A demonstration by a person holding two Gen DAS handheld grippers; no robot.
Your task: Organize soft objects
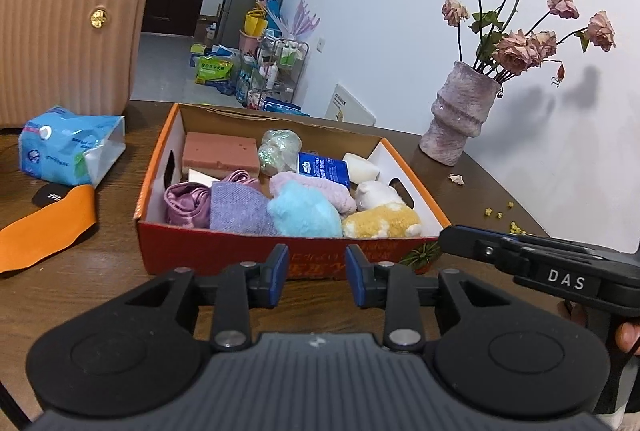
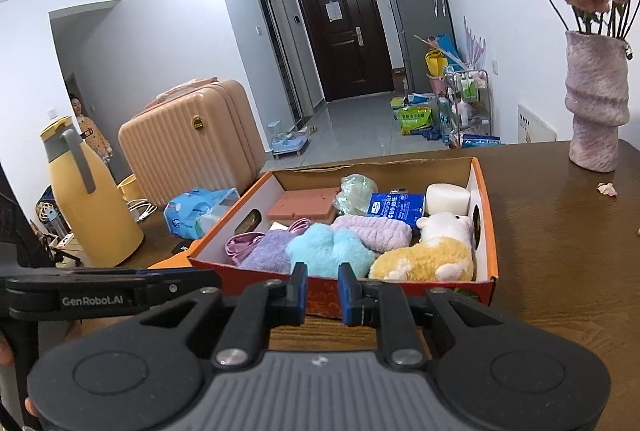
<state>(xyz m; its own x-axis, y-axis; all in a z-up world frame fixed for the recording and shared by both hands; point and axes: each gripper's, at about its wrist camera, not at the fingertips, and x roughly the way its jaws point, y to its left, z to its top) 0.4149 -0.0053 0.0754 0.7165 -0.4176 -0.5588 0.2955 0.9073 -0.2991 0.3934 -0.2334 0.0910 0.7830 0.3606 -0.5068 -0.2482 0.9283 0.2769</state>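
— Two grippers, and both hold nothing. The left gripper (image 1: 317, 273) has a gap between its blue pads, so its jaws are a little open. The right gripper (image 2: 322, 289) has a smaller gap, and nothing sits in there either.

— Where are the soft things?

— All in the orange box (image 1: 224, 251) on the brown table (image 1: 80, 291). The box is just past both grippers, and they are not touching it.

— What is in it?

— At the near side, a fluffy blue toy (image 1: 304, 213) lies in the middle. A yellow and white plush animal (image 1: 382, 219) is right beside it, by the wall with the hand hole. A purple cloth (image 1: 240, 209) touches the blue toy on the other side, and a shiny pink cloth (image 1: 186, 205) is in the corner next to that.

— And farther back?

— A pale pink fuzzy roll (image 1: 316, 189) lies behind the blue toy. Then a pink sponge block (image 1: 220, 153), a shiny green bundle (image 1: 280, 149), a blue tissue pack (image 1: 324, 167) and a white sponge (image 1: 360, 167) along the far wall.

— What else is on the table?

— A blue bag of tissues (image 1: 72, 147) well off to one side, and a pink vase (image 1: 460, 115) with dried roses (image 1: 516, 47) on the other.
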